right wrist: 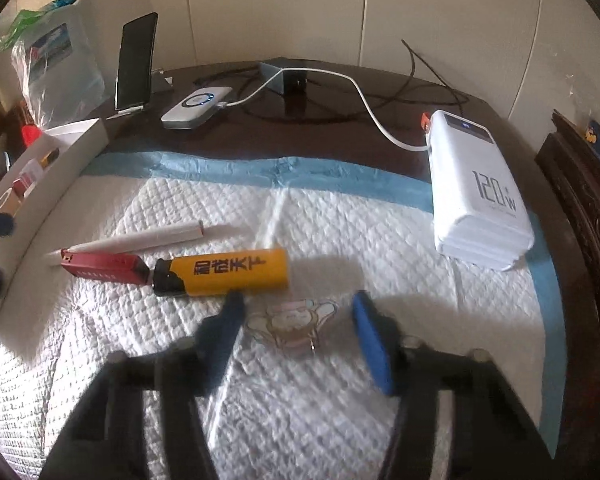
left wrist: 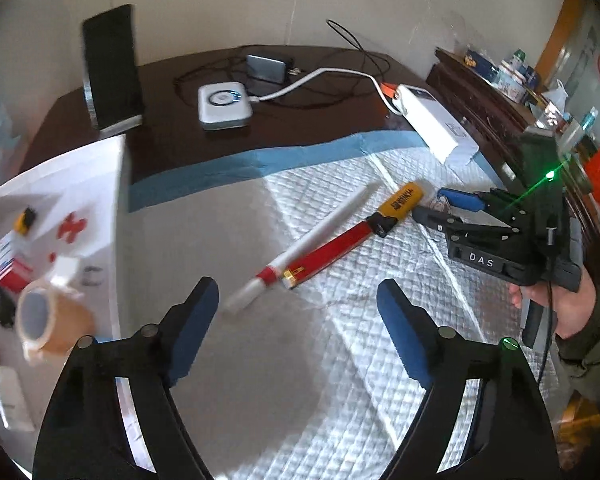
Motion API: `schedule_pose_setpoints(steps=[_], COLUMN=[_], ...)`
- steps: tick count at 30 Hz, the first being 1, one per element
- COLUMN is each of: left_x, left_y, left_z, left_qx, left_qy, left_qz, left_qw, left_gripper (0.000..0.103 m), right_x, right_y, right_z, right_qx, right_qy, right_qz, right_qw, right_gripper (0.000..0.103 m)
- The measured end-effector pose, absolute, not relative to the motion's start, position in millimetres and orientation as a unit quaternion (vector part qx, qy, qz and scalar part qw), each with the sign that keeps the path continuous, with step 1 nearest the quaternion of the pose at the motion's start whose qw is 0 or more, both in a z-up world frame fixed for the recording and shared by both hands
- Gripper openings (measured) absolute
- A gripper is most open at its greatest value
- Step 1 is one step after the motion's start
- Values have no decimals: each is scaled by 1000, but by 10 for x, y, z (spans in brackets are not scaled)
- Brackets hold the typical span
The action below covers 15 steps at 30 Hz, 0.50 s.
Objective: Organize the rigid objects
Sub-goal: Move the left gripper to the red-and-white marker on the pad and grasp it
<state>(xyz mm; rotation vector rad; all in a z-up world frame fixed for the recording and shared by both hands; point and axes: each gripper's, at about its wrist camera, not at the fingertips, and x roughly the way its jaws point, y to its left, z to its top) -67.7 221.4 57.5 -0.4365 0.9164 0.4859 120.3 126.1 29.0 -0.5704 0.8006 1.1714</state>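
Table (right wrist: 380, 80): dark wood, with a quilted white pad (right wrist: 320, 232) spread over the near part; everything you have left to sort lies on that pad.
White box (left wrist: 60, 184): at the left edge of the pad, and you already have small things in it, among them a roll of tape (left wrist: 48, 324), a red packet and a few dark bits. By the look of it, part of the sorting is done.
Power bank (right wrist: 480, 196): white, on the far right corner of the pad with a cable plugged in; likely not one of your loose items.
Left claw (left wrist: 296, 312): you hold it wide open above bare pad, nothing between the pads; the white stick (left wrist: 312, 240) and the red stick (left wrist: 328, 252) lie just ahead of it.
Right claw (right wrist: 296, 320): partly closed, jaws either side of the cartoon charm (right wrist: 296, 328), but the pads do not yet press on it.
Yellow lighter (right wrist: 224, 274): flat on the pad, touching end to end with the red stick, just beyond your right claw.
Cartoon charm: flat on the pad, the smallest item.
Left to do: four items remain out, so you seem roughly midway; each still needs lifting over to the box.
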Motion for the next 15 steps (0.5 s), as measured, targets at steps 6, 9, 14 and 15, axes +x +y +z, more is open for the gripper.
schedule_pose_setpoints(steps=[6, 9, 14, 15], left_x=[-305, -151, 39, 75], left_y=[2102, 2074, 2122, 2130], left_z=[452, 415, 363, 341], left_qx=[-172, -159, -166, -164], left_qy=[460, 463, 463, 467], left_qz=[176, 160, 134, 131], left_qw=[853, 857, 860, 859], left_gripper=[66, 66, 66, 66], right_x=[1380, 1445, 1490, 1491], right_y=[1037, 916, 787, 767], right_z=[313, 342, 464, 493], right_qx=[-173, -150, -119, -112], right_qy=[400, 407, 409, 409], right_qz=[522, 518, 521, 522], right_qw=[733, 737, 740, 740], right_gripper=[45, 45, 45, 45])
